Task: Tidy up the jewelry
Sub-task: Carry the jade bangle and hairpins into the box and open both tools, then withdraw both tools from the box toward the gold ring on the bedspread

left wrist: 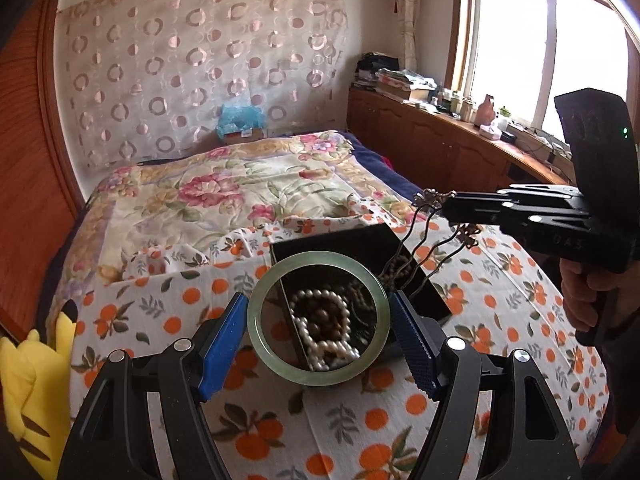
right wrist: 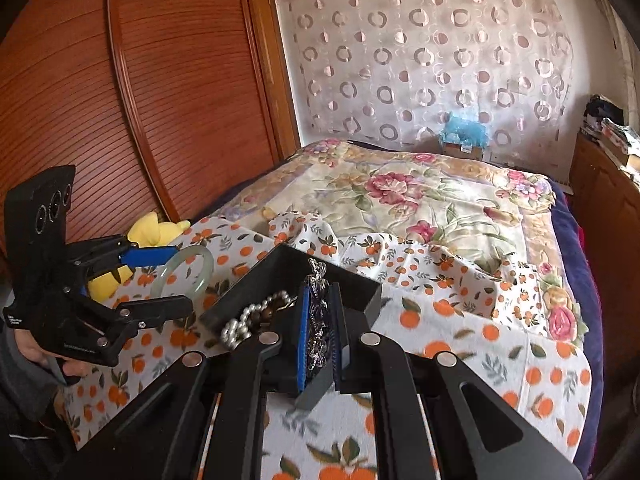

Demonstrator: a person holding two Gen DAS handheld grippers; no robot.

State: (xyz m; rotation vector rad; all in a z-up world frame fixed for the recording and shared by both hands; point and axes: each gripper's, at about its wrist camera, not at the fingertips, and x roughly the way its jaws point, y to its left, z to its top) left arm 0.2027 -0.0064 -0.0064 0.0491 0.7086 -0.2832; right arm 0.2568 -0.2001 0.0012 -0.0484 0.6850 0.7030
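Observation:
My left gripper (left wrist: 319, 318) is shut on a pale green jade bangle (left wrist: 256, 320) and holds it flat just above the black jewelry box (left wrist: 372, 238). The bangle also shows in the right wrist view (right wrist: 202, 270). Inside the box lie a white pearl string (left wrist: 320, 322) and brown beads. My right gripper (right wrist: 320, 320) is shut on ornate metal hairpins (right wrist: 318, 308); in the left wrist view their wavy prongs (left wrist: 420, 240) hang down into the right side of the box. The box (right wrist: 256, 280) sits on an orange-print cloth (left wrist: 360, 420).
A yellow plush toy (left wrist: 24, 380) lies at the bed's left edge beside a wooden wardrobe (right wrist: 120, 100). A floral bedspread (left wrist: 240, 184) covers the bed beyond. A wooden cabinet (left wrist: 440, 140) with books and bottles runs under the window at the right.

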